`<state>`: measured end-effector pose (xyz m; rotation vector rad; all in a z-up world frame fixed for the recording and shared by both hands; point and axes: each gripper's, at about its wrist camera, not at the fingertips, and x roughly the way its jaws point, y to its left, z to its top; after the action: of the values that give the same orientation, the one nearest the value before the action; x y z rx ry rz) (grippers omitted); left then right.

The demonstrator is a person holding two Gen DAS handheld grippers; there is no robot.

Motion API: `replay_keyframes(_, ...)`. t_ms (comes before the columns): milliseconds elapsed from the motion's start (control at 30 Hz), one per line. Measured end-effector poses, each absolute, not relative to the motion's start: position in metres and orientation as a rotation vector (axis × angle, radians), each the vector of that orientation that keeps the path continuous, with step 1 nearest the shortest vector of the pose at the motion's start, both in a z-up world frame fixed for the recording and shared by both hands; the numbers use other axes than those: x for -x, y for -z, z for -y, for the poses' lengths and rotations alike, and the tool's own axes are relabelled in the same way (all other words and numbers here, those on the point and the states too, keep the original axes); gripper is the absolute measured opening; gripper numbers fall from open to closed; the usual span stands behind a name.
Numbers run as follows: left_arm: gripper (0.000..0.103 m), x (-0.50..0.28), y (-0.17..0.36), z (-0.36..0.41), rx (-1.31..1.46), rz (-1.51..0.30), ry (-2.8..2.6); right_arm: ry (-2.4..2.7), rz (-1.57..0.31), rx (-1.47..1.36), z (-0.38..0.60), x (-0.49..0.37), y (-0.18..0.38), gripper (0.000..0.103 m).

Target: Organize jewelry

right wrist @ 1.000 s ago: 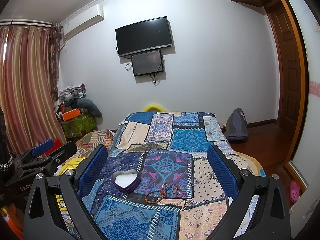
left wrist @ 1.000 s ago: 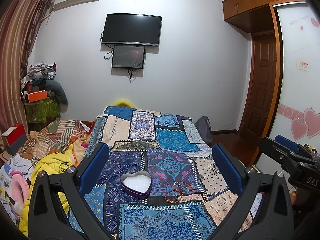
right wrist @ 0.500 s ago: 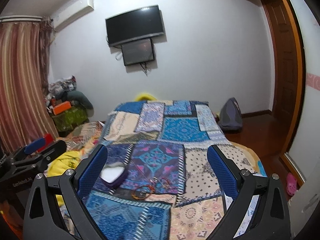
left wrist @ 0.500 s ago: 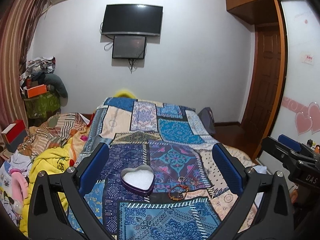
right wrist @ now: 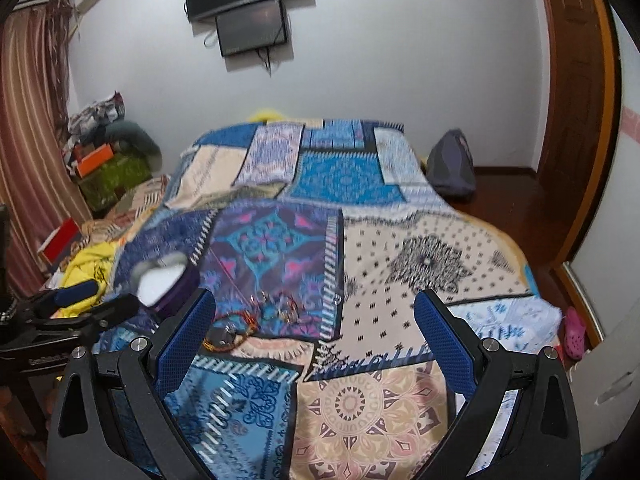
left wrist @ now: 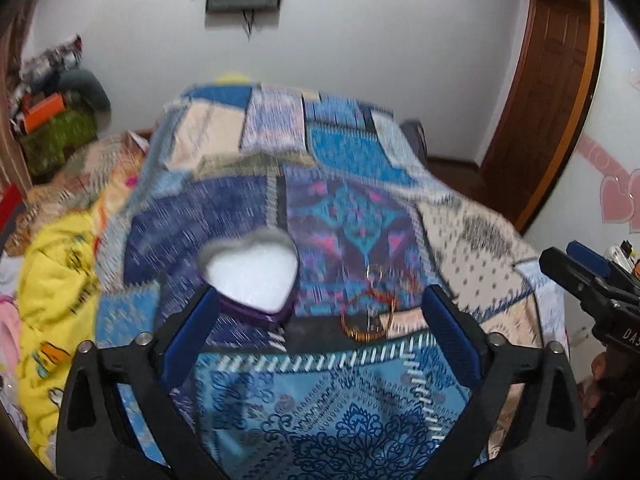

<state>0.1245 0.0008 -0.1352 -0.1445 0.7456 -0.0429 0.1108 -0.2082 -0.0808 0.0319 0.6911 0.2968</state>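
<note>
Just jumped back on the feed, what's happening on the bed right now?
A person holds a gripper in each hand over a patchwork bedspread. Both the left gripper and the right gripper are open and hold nothing; the left's jaws have just been closing slightly with nothing between them. A heart-shaped box sits open on the bedspread, with bracelets lying loose to its right. No jewelry shows in the box yet.
</note>
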Motion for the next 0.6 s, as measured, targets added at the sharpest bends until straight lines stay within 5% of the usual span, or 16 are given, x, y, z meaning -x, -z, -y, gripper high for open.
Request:
replay_keyframes(300, 0.055, -0.162, 0.182, 0.018, 0.159, -0.9, 0.154, -0.349, -0.781, -0.049, 0.206, -0.133, 0.108, 0.086)
replay_keyframes(600, 0.027, -0.186, 0.205, 0.044, 0.094, -0.962, 0.251, -0.407, -0.843, -0.062, 0.203, -0.147, 0.126, 0.069)
